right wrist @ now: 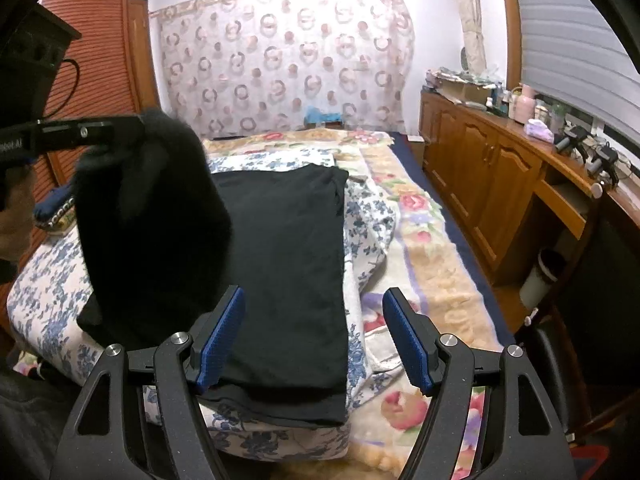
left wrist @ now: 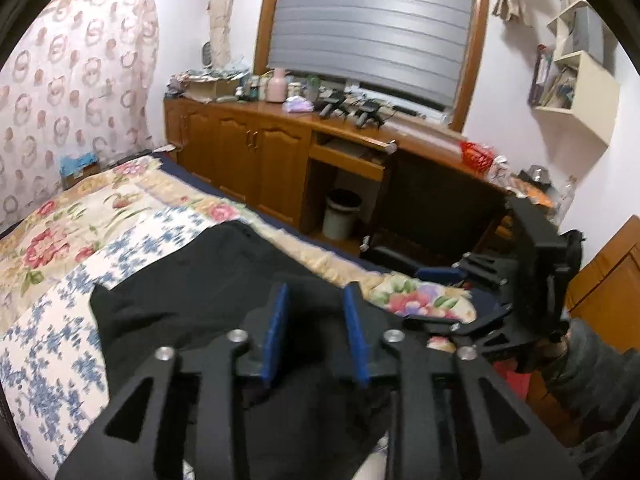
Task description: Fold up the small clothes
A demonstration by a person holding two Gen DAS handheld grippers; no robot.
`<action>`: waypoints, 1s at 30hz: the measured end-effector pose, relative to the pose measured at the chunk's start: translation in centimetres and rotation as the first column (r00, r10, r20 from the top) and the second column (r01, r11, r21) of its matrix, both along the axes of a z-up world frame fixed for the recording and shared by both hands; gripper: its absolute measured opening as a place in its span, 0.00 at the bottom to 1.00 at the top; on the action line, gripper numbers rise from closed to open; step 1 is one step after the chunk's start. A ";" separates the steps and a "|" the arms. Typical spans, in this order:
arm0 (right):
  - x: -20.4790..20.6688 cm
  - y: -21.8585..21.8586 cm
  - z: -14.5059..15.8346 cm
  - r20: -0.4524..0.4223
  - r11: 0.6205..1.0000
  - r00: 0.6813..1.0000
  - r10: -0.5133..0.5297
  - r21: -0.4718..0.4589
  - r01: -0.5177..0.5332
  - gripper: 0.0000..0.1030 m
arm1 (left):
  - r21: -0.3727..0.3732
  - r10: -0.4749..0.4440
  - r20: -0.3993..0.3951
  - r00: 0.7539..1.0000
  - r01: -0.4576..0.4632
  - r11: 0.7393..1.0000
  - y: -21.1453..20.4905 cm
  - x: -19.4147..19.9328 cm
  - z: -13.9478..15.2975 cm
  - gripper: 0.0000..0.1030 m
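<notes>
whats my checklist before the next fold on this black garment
1. Left gripper has let go of the black garment: cannot tell. Its pads stand apart in its own view, but the right wrist view shows cloth bunched at its tip.
2. Right gripper open and empty: ok.
3. Laid part of the garment flat: ok.
4. Raised fold laid down: not ok, it hangs in the air on the left.
5. Grippers apart from each other: ok.
6. Garment on the bed: ok, though its near hem sits at the edge.
</notes>
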State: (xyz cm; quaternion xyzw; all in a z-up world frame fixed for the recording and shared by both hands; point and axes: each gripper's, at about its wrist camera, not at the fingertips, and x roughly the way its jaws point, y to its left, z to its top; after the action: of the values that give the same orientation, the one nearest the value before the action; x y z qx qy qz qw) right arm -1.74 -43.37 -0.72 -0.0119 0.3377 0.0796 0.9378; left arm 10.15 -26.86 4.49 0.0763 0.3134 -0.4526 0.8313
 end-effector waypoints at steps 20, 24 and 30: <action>6.1 8.0 -0.1 -0.021 0.979 0.981 0.192 -0.061 -0.193 0.71 | 0.054 0.372 0.023 0.928 -0.373 0.926 15.4 3.9 -4.6 0.55; 8.7 11.2 0.0 -0.039 0.962 0.963 0.268 -0.051 -0.270 0.71 | 0.055 0.432 0.029 0.902 -0.433 0.900 18.2 4.8 -5.1 0.55; 12.5 16.6 -0.6 -0.088 0.924 0.922 0.378 -0.031 -0.382 0.71 | 0.065 0.474 0.060 0.878 -0.478 0.876 20.6 5.6 -5.4 0.55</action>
State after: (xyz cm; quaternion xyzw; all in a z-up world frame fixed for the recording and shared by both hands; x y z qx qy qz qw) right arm 10.78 -26.77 -1.37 -0.0962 0.3683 0.2522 0.8897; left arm 15.76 -6.25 -0.94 0.0388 0.3226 -0.2201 0.9198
